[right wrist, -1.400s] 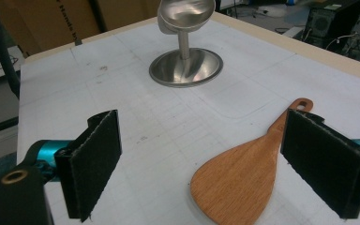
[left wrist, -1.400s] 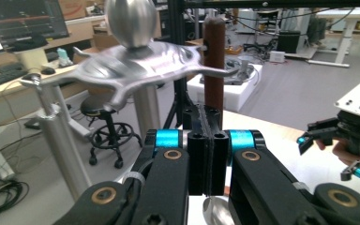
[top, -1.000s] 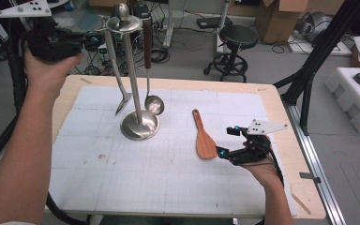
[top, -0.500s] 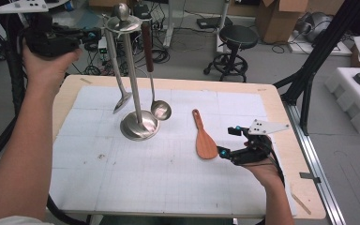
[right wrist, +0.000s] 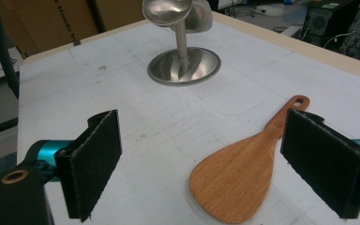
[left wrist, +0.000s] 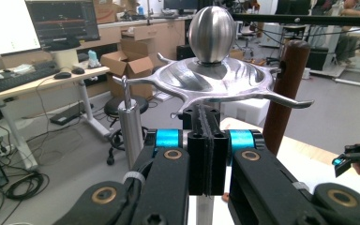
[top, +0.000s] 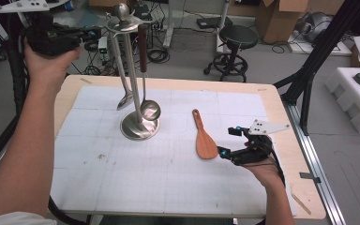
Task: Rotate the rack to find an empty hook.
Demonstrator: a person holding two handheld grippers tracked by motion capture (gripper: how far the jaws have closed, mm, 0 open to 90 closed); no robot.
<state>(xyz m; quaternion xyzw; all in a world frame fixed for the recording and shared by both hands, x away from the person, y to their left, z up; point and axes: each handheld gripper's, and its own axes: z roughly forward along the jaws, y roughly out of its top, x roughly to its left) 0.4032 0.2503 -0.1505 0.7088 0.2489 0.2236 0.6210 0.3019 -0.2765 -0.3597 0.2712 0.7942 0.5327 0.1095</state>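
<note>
A steel utensil stand (top: 139, 125) rises from the white mat, and its egg-shaped knob (left wrist: 212, 28) is close before my left gripper. A brown-handled ladle (top: 150, 110) and a steel turner (top: 124, 101) hang from its hooks. My left gripper (top: 91, 33) is held high at the far left, level with the stand's top. Its pads (left wrist: 207, 115) are pressed together, shut on nothing. A wooden spatula (top: 205, 140) lies flat right of the stand. My right gripper (top: 225, 152) stands open low over the mat. The spatula's blade (right wrist: 234, 183) lies between the jaws, closer to the right pad (right wrist: 323, 164), touching neither.
The table (top: 122, 187) has a white gridded mat with a bare wooden rim. A black stool (top: 234, 37), cables and cardboard boxes stand on the floor beyond the far edge. A black frame post (top: 309, 79) and white foam blocks (top: 356, 93) are at the right.
The hanging ladle sways a little on its hook. Both hands and the wooden spatula stay where they were.
</note>
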